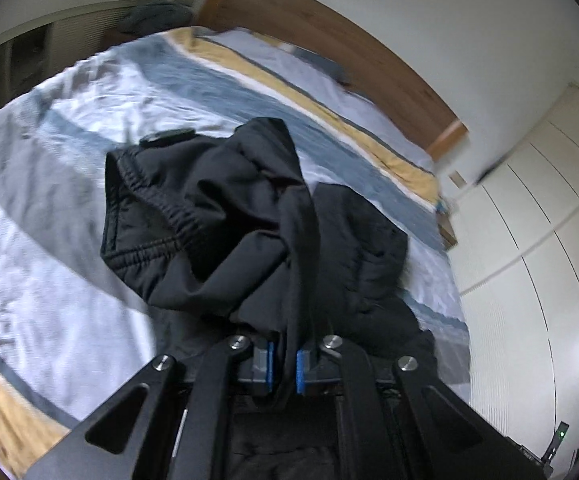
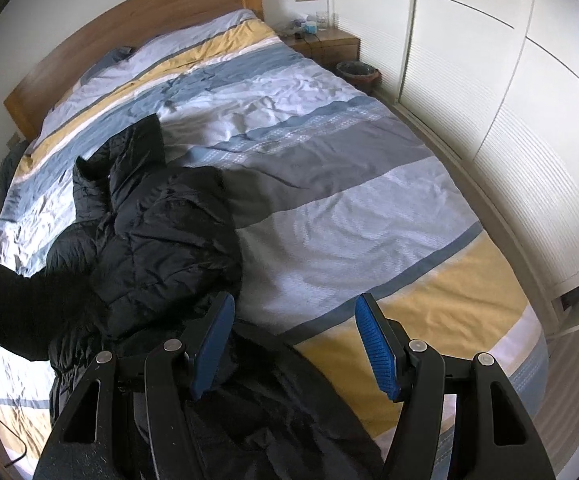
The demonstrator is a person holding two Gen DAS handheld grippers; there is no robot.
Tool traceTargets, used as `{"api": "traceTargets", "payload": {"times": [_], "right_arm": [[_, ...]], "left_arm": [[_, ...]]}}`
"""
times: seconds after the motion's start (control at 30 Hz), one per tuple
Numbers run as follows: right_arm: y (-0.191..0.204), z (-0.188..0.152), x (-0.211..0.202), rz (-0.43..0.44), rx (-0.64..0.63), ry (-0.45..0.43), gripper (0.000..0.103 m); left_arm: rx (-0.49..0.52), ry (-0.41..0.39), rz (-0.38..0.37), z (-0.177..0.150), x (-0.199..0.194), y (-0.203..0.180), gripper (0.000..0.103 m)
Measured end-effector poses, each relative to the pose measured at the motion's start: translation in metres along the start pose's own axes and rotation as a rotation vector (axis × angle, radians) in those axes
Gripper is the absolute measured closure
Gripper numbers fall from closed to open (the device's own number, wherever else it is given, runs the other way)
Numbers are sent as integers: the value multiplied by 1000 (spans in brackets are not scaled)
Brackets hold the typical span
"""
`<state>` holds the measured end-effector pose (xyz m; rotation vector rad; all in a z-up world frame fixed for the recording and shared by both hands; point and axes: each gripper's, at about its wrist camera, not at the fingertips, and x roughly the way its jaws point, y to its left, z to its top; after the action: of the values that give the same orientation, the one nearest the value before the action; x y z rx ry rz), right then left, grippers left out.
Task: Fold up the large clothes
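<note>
A black quilted jacket lies crumpled on the striped bed, toward its left side. In the left wrist view the jacket hangs bunched, its elastic cuff showing at the left. My left gripper is shut on a strip of the jacket's black fabric, lifted above the bed. My right gripper stands open over the jacket's near edge, its blue pads wide apart with nothing pressed between them. A dark sleeve reaches in from the left of the right wrist view.
The bed's duvet has blue, grey, white and yellow stripes. A wooden headboard stands at the far end. A bedside table with small items and a bin stand beside white wardrobe doors on the right.
</note>
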<state>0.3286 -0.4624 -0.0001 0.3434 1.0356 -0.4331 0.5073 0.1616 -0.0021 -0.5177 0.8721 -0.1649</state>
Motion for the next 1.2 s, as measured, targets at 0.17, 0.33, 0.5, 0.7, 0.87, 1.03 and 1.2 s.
{"api": "traceTargets", "payload": {"times": [0.17,0.33,0.5,0.7,0.87,1.03,1.2], "right_arm": [[-25,1,4,-2,42,-8,41],[-43,0,12,-7,63,-8,41],[-56,-5,24,-12,85,8,41],[-62,-12,40,-7,82,38,41],[-60,-13,54,5,73,55,41],[-51,-16,65,16,56,72,41],[-34,-18,72,31,28,81,41]], "left_arm": [[72,74,-44,-26,39,-56,98],[123,165,-53,-64,79,-94,98],[140,246,-52,-102,112,-117,98],[154,325,-28,-143,147,-134,97],[148,372,-28,-164,166,-133,87],[151,414,-56,-181,172,-136,76],[224,451,-81,-192,161,-149,72]]}}
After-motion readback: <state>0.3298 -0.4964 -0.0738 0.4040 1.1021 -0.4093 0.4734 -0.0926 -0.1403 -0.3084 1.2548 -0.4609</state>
